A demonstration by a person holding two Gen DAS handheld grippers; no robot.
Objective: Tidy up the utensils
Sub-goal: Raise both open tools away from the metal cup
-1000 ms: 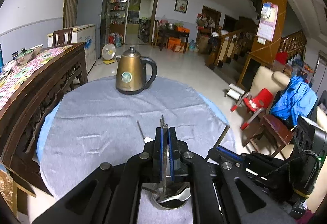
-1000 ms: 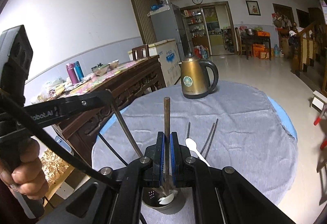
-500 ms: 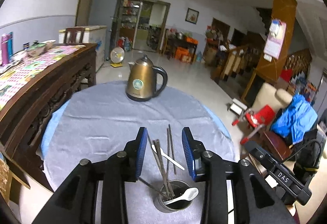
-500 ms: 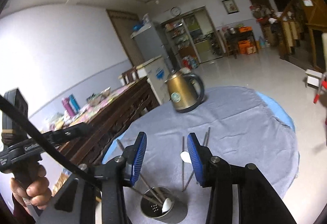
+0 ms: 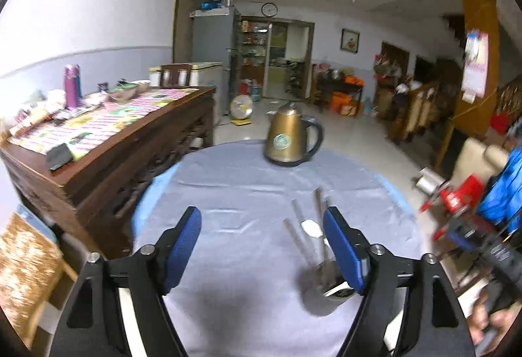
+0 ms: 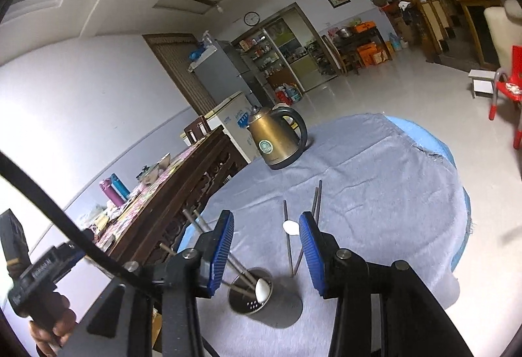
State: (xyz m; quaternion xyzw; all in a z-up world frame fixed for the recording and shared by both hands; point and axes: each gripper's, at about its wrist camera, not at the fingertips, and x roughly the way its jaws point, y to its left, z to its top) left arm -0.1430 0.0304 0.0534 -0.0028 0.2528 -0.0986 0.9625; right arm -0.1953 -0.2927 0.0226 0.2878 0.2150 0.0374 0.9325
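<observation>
A metal utensil cup (image 6: 249, 295) stands near the front of the grey tablecloth (image 6: 375, 194), with several chopsticks (image 6: 199, 223) and a white spoon (image 6: 263, 288) leaning in it. Beyond it loose chopsticks (image 6: 287, 238) and another white spoon (image 6: 290, 227) lie on the cloth. My right gripper (image 6: 267, 247) hangs above the cup, jaws opening, with nothing between them. My left gripper (image 5: 262, 247) sits left of the cup (image 5: 328, 283), jaws opening wide and empty. In the left wrist view its right finger hides part of the cup; the loose spoon (image 5: 310, 226) and chopsticks (image 5: 318, 199) look blurred.
A gold electric kettle (image 5: 288, 138) stands at the far edge of the round table. A dark wooden sideboard (image 5: 107, 161) with bottles and bowls runs along the left. A red chair (image 6: 505, 89) stands on the floor to the right. A hand holds the left gripper's handle (image 6: 32, 278).
Both grippers were shut on upright chopsticks over the cup; both have let go and opened. The chopsticks now stand in the cup. Both grippers drew back, the left swinging leftward, the right rolling.
</observation>
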